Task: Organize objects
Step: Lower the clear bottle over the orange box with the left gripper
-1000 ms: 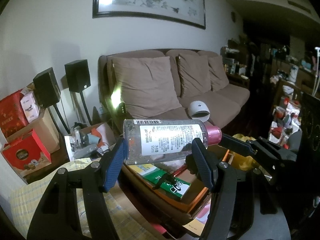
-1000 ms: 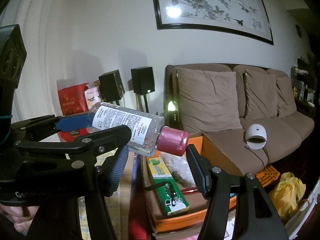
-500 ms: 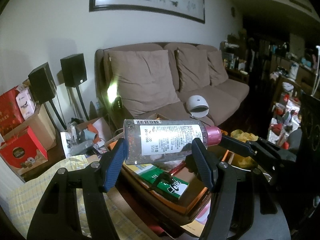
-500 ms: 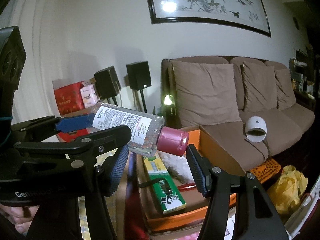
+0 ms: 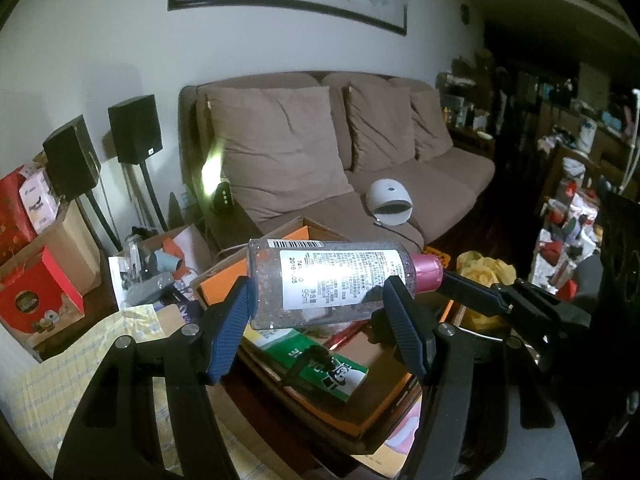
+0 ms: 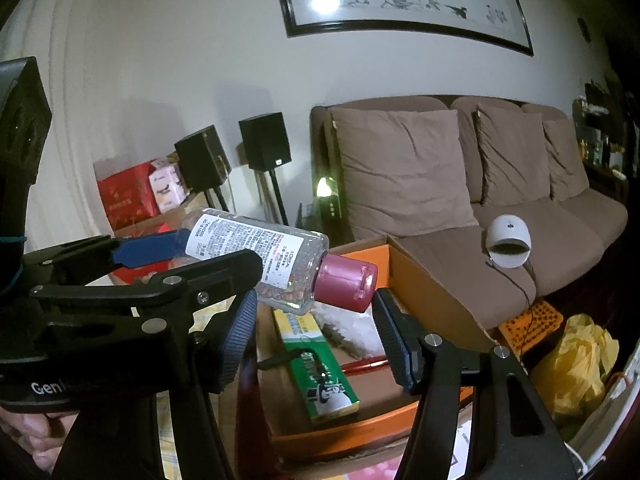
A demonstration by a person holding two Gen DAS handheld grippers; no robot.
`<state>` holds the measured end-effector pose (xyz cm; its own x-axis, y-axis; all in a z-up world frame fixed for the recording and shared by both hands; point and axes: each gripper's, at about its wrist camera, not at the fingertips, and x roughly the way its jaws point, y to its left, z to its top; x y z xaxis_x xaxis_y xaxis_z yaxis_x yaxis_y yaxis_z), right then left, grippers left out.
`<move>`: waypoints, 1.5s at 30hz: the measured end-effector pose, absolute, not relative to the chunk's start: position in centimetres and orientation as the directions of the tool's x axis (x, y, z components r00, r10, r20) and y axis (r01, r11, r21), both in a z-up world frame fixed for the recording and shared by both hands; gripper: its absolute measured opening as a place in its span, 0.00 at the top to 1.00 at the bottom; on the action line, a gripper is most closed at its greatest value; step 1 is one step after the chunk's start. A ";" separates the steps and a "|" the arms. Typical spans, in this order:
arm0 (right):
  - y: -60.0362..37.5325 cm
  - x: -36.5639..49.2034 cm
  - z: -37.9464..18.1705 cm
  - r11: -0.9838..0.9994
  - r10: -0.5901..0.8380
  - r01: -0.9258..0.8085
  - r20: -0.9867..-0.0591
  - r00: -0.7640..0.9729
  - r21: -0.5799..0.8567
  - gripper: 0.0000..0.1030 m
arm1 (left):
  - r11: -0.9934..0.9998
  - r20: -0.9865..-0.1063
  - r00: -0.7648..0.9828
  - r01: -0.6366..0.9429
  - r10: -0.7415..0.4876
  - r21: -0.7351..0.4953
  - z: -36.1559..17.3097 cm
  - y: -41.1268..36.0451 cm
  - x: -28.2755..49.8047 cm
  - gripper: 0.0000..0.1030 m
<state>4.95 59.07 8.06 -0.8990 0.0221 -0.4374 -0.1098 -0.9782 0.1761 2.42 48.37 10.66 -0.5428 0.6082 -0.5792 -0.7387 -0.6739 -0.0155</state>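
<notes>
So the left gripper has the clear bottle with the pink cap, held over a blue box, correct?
Not quite: the box below is orange, not blue, as the right wrist view shows. The left gripper does hold the clear bottle with the pink cap over it.

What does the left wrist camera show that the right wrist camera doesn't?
Only the left wrist view shows the pile of colourful packages right of the sofa and the open carton of odds and ends by the speaker stands. Only the right wrist view shows a person's hand in the bottom corner. Both show the sofa, the pink-capped bottle in the left tongs, the orange box and two speakers.
</notes>
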 end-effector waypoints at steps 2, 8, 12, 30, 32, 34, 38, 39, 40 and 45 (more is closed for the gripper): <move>59.4 5.1 7.9 -0.976 0.023 -0.115 -0.438 -0.899 0.185 0.40 | -0.672 -0.582 -0.540 -0.741 0.608 -0.014 10.6 48.8 2.5 0.38; 60.3 4.9 7.6 -0.971 0.023 -0.126 -0.448 -0.894 0.201 0.40 | -0.666 -0.594 -0.533 -0.746 0.603 -0.005 10.0 49.7 2.4 0.38; 60.6 4.8 7.2 -0.969 0.023 -0.132 -0.458 -0.889 0.208 0.40 | -0.661 -0.607 -0.522 -0.751 0.600 -0.007 9.6 50.1 2.1 0.38; 61.9 3.6 5.2 -0.964 0.022 -0.155 -0.520 -0.854 0.214 0.43 | -0.652 -0.653 -0.480 -0.758 0.586 -0.027 7.5 51.5 1.2 0.38; 61.9 3.6 5.1 -0.964 0.022 -0.155 -0.522 -0.853 0.214 0.43 | -0.651 -0.655 -0.478 -0.758 0.585 -0.028 7.5 51.6 1.2 0.38; 62.0 3.6 5.1 -0.964 0.021 -0.155 -0.524 -0.851 0.214 0.43 | -0.650 -0.656 -0.477 -0.759 0.585 -0.027 7.5 51.6 1.2 0.38; 62.1 3.6 4.9 -0.964 0.017 -0.154 -0.528 -0.849 0.217 0.43 | -0.646 -0.659 -0.470 -0.763 0.587 -0.032 7.4 51.7 1.2 0.38; 62.1 3.6 4.9 -0.964 0.018 -0.155 -0.528 -0.849 0.216 0.43 | -0.646 -0.660 -0.469 -0.763 0.587 -0.032 7.4 51.8 1.2 0.38; 62.2 3.6 4.9 -0.964 0.019 -0.155 -0.528 -0.849 0.215 0.43 | -0.645 -0.660 -0.468 -0.763 0.587 -0.033 7.4 51.8 1.2 0.38; 62.4 3.6 4.7 -0.964 0.021 -0.157 -0.532 -0.847 0.213 0.43 | -0.643 -0.668 -0.454 -0.765 0.590 -0.048 7.2 51.9 0.9 0.38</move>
<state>3.59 62.39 4.75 -0.8466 0.0206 -0.5319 -0.1572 -0.9643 0.2129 0.94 51.87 7.17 -0.4538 0.5898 -0.6680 -0.7647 -0.6426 -0.0479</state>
